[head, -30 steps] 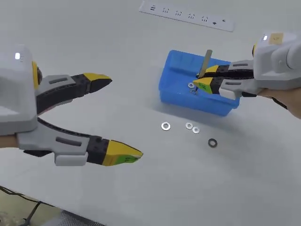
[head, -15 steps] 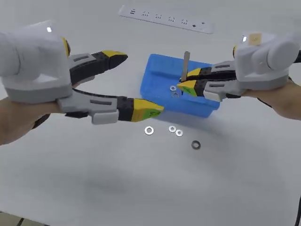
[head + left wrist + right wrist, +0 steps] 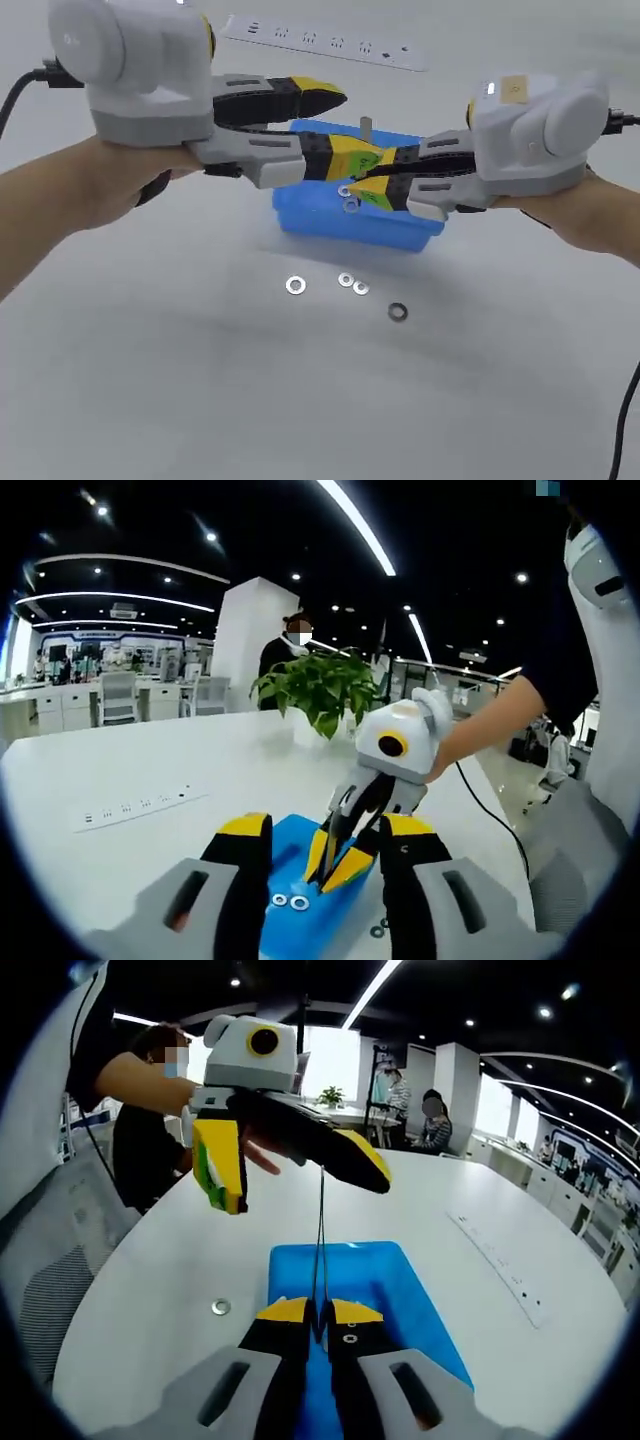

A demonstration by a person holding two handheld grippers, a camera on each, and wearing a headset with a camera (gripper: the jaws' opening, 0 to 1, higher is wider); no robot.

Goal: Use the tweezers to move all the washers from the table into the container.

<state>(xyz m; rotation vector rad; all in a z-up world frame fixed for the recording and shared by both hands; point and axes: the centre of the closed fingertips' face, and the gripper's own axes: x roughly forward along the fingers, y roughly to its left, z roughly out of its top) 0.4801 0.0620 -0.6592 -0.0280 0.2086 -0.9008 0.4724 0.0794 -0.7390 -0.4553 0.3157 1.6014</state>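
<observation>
Here the wide-open left hand-held gripper (image 3: pixel 362 130) overlaps the right hand-held gripper (image 3: pixel 353 188), clamped on tweezers (image 3: pixel 321 1222) above the container (image 3: pixel 330 223).

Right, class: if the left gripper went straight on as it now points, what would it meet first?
Most likely the right gripper, whose fingers are shut on the tweezers above the blue container. It sits dead ahead of the left gripper, between its open fingers, though depth is unclear.
</observation>
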